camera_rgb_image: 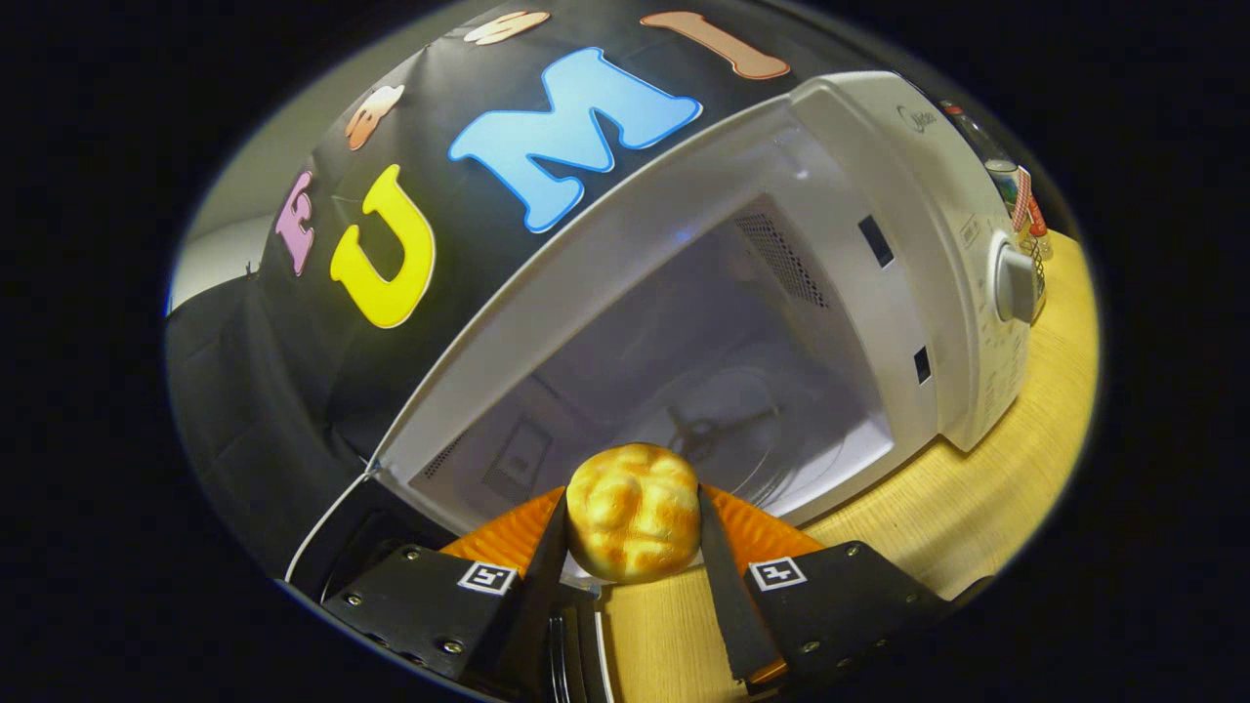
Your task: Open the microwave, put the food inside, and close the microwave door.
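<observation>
A golden bread roll (633,511) sits between my two fingers, and my gripper (631,527) is shut on it, both black pads pressing its sides. The white microwave (908,176) stands just ahead on the wooden table, and it looks tilted in my view. Its cavity is open, with the glass turntable (752,430) showing inside beyond the roll. The control panel with a round knob (1016,283) is on the microwave's right side. The roll hangs in front of the cavity's front lip, outside the opening. The door's dark edge (391,527) shows at the cavity's left, by my left finger.
The light wooden table (986,508) runs under and to the right of the microwave. Some bottles (1020,200) stand behind the microwave's right corner. The booth's black cloth wall rises behind and to the left of the microwave.
</observation>
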Action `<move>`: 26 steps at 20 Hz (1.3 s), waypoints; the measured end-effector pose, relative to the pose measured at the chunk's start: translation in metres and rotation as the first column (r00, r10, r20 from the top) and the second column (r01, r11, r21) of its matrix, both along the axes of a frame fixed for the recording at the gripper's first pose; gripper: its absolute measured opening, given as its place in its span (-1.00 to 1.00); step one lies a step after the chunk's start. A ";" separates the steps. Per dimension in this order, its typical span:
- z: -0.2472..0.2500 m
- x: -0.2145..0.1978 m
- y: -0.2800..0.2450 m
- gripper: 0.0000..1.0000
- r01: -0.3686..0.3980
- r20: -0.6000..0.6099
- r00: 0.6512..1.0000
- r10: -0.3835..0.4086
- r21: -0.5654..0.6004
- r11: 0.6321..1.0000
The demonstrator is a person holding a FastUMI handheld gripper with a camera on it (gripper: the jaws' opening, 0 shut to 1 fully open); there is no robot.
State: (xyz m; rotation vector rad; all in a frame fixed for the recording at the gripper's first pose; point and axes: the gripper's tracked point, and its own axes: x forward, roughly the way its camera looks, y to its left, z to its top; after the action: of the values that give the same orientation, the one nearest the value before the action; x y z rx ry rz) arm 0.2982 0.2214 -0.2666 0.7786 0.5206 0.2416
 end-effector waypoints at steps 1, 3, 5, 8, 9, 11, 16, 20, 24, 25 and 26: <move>-0.004 0.005 0.001 0.43 0.010 -0.005 1.000 -0.010 0.000 1.000; -0.013 0.014 0.004 0.43 0.032 -0.015 0.999 -0.032 0.001 0.999; -0.026 0.021 0.007 0.43 0.059 -0.039 0.997 -0.059 -0.002 0.998; -0.035 0.030 0.007 0.52 0.086 -0.064 0.994 -0.086 0.006 0.996; -0.038 0.032 0.006 0.52 0.097 -0.066 0.993 -0.097 -0.004 0.995; -0.040 0.038 0.006 0.52 0.110 -0.059 0.992 -0.110 -0.018 0.994; -0.032 0.037 0.008 0.78 0.119 -0.032 0.992 -0.121 -0.065 0.991; -0.025 0.032 0.007 0.95 0.118 -0.022 0.993 -0.120 -0.085 0.989; -0.014 0.011 0.003 0.95 0.068 -0.010 0.997 -0.070 -0.135 0.989; -0.006 0.003 0.001 0.95 0.059 0.008 0.998 -0.059 -0.147 0.987; 0.004 -0.006 -0.001 0.95 0.050 0.029 0.999 -0.046 -0.158 0.986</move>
State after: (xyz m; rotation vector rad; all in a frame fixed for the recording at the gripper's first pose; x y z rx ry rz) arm 0.2917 0.2205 -0.2622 0.6316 0.4908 0.1631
